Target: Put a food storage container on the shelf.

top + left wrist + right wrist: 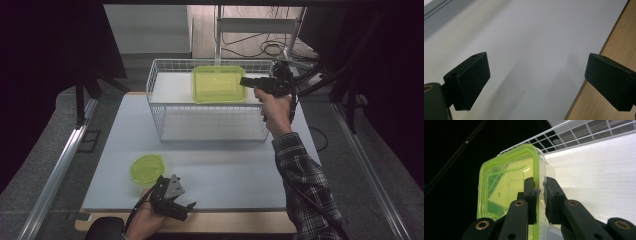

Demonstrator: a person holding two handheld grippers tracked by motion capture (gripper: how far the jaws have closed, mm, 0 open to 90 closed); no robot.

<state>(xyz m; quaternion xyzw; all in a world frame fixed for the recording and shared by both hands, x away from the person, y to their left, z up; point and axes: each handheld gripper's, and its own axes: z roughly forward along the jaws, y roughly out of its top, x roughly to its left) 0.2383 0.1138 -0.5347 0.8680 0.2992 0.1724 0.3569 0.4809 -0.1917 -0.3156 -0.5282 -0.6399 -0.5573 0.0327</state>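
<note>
A rectangular clear container with a lime-green lid (219, 84) hangs above the white wire basket (156, 107), held at its right edge by my right gripper (245, 81). In the right gripper view the jaws (540, 185) are shut on the container's rim (506, 187), green lid on one side and clear wall on the other. My left gripper (187, 210) rests near the table's front edge, jaws wide open with nothing between them (536, 75). A small round lime-green container (146, 169) sits on the mat just left of and behind the left gripper.
The grey mat (230, 170) covers most of the table, with a bare wooden strip (621, 37) along the front. A metal rail (55, 175) runs down the left side. A metal frame and cables (270, 47) lie behind the basket.
</note>
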